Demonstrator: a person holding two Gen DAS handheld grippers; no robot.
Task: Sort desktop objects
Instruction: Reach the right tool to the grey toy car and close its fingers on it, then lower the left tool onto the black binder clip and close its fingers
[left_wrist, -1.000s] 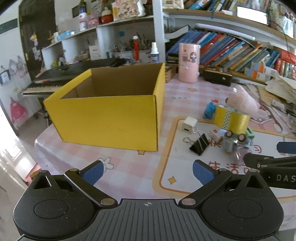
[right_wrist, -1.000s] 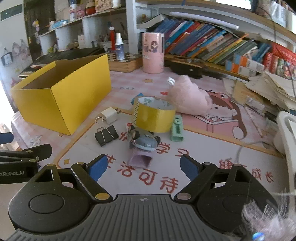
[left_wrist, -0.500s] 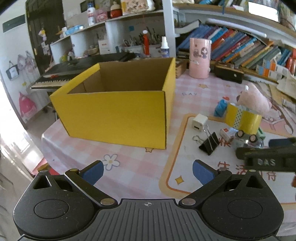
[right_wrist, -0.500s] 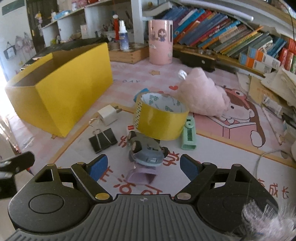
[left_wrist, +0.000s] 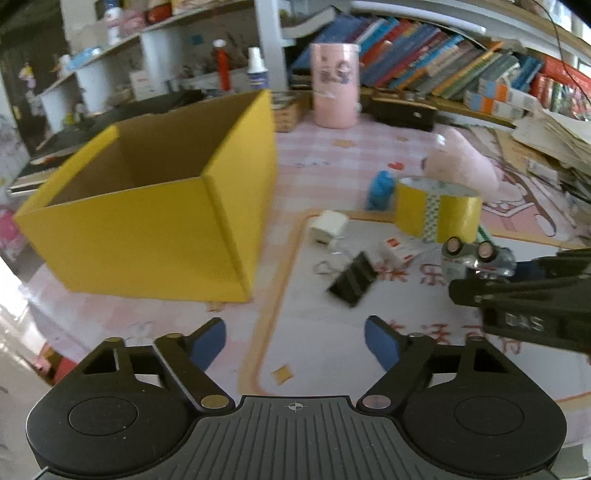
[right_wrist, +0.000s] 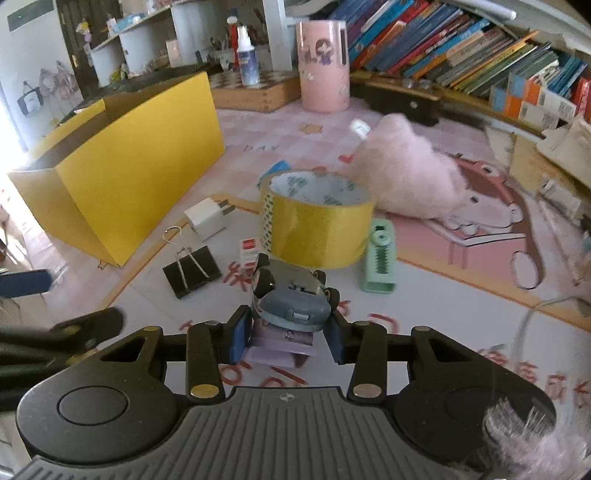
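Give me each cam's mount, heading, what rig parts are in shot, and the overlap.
Left wrist: on the left gripper, angled down over the table toward the yellow box and black binder clip; own blue-padded fingers, nothing between them, with the right gripper's fingers intruding at right.
Right wrist: on the right gripper, angled down at the toy car, which sits between its just-closing pads; contact unclear.
Shared: box, clip, yellow tape roll, white charger, car, pink plush, pink canister, bookshelf.
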